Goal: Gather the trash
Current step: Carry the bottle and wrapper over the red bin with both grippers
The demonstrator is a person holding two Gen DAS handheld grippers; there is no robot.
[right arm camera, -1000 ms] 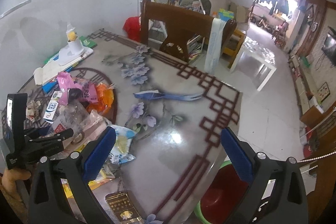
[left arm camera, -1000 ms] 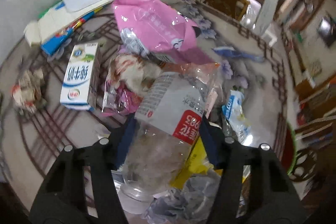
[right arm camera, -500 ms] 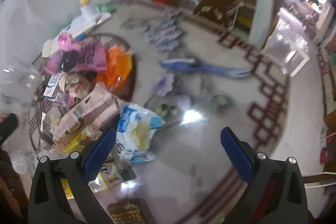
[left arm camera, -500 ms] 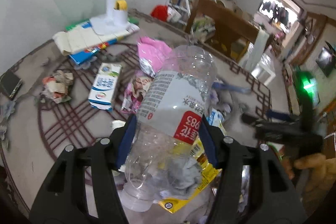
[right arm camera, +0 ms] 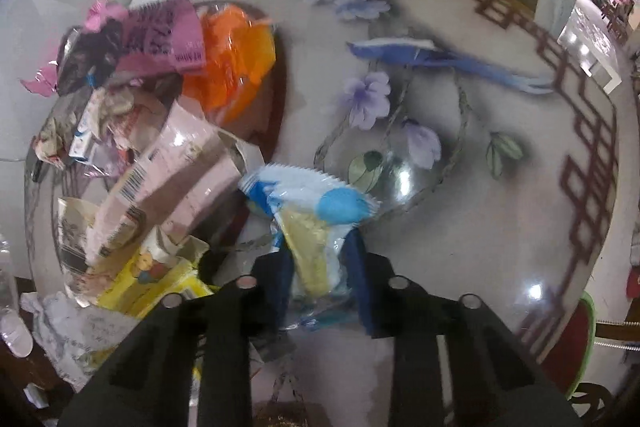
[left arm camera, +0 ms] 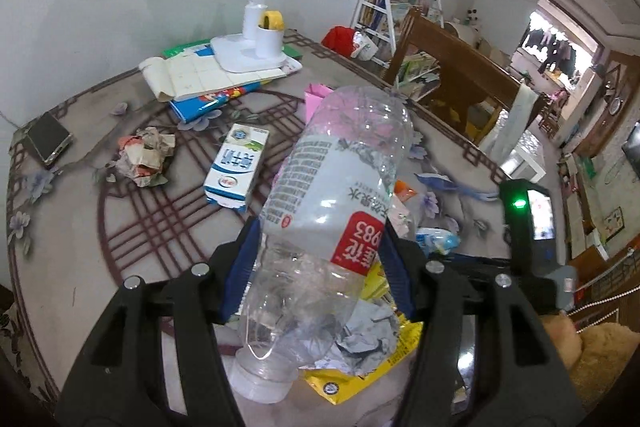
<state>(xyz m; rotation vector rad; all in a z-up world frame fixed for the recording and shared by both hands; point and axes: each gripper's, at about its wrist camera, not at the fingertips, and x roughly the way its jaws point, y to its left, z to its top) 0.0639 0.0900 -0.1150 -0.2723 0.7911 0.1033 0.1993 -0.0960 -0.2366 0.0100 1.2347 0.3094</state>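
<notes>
My left gripper is shut on a clear plastic bottle with a white and red label, held above the table, cap toward me. My right gripper has its blue pads on either side of a blue and white snack wrapper lying on the table. A trash pile lies to its left: a pink carton, an orange bag, a pink bag, a yellow wrapper. A milk carton and crumpled paper lie in the left wrist view.
A patterned glass table carries everything. A white desk lamp on books and a phone sit at the back left. A wooden chair stands beyond the table. A red bin with a green rim is past the table's right edge.
My left gripper has lifted the bottle up off the pile. My right gripper has dropped to the table and closed in from wide open around the snack wrapper.
</notes>
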